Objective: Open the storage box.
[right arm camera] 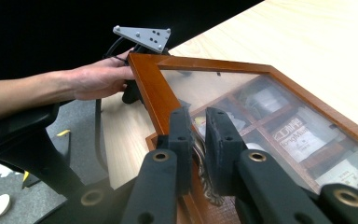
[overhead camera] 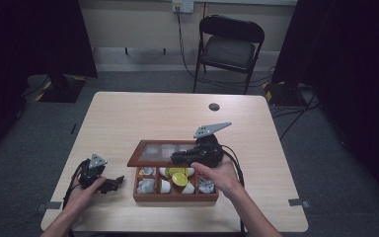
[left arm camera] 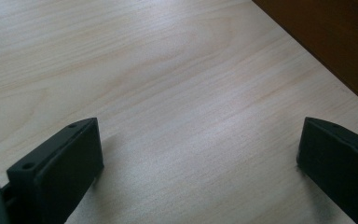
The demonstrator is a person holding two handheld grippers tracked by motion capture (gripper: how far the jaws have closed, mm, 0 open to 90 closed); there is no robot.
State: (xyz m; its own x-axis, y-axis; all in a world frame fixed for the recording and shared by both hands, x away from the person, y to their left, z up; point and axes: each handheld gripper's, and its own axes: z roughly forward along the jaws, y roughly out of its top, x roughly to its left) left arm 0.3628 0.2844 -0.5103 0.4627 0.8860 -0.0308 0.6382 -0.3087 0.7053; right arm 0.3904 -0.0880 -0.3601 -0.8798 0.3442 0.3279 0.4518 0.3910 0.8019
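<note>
The wooden tea box (overhead camera: 175, 190) sits on the worktop (overhead camera: 128, 118) with its glass-paned lid (right arm camera: 242, 93) raised on its hinge. The right gripper (right arm camera: 196, 140) has its fingers (right arm camera: 182, 140) closed on a small ornate metal clasp (right arm camera: 200, 161) at the front edge of the lid frame; the pane and the compartments beneath extend beyond the fingertips, holding tea sachets (right arm camera: 298, 137).

In the high view a yellow packet (overhead camera: 177, 177) and white sachets (overhead camera: 148, 186) lie in the compartments just below the right gripper (overhead camera: 185, 158).

The left gripper (overhead camera: 113, 183) rests on the worktop just beside the box's left wall; its fingers (left arm camera: 70, 163) stand wide apart with bare worktop between them and nothing held.

Judgement: the lid is stiff, light and hinged, but the pane is fragile and the varnished frame probably slippery. The clasp is a narrow hold; the wooden frame edge beside it would give firmer purchase. The box body is likely light enough to shift, so bracing it with the free gripper appears advisable.
</note>
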